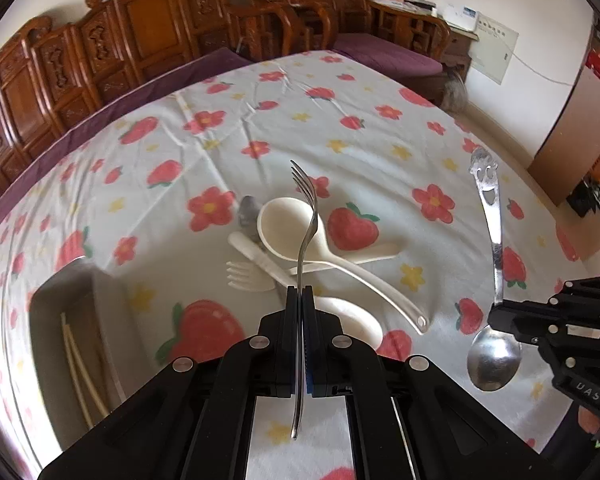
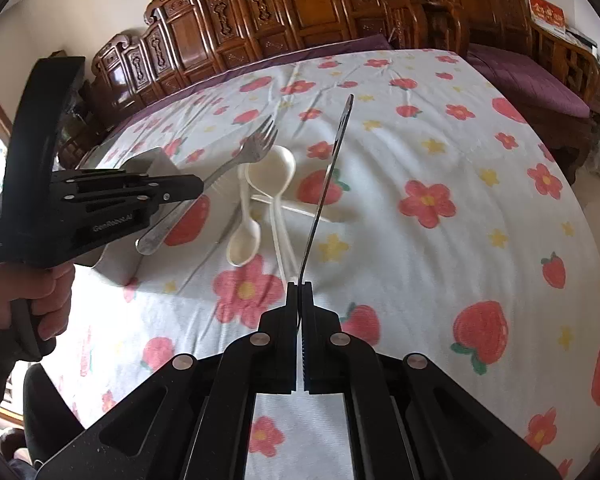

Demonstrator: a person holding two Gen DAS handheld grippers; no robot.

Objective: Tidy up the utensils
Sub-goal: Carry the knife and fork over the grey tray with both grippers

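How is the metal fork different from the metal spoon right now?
The metal fork ends in tines, while the metal spoon ends in a round bowl and has a smiling face cut into its handle. The fork is clamped in the left hand-held gripper with its tines pointing up and away; the spoon hangs bowl-down from the right hand-held gripper. Both are shiny steel and lifted clear of the flowered cloth.

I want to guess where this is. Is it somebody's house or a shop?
Most likely a home living room: a table under a strawberry-print cloth, carved wooden armchairs with a purple cushion, and a carved wooden screen along the wall.
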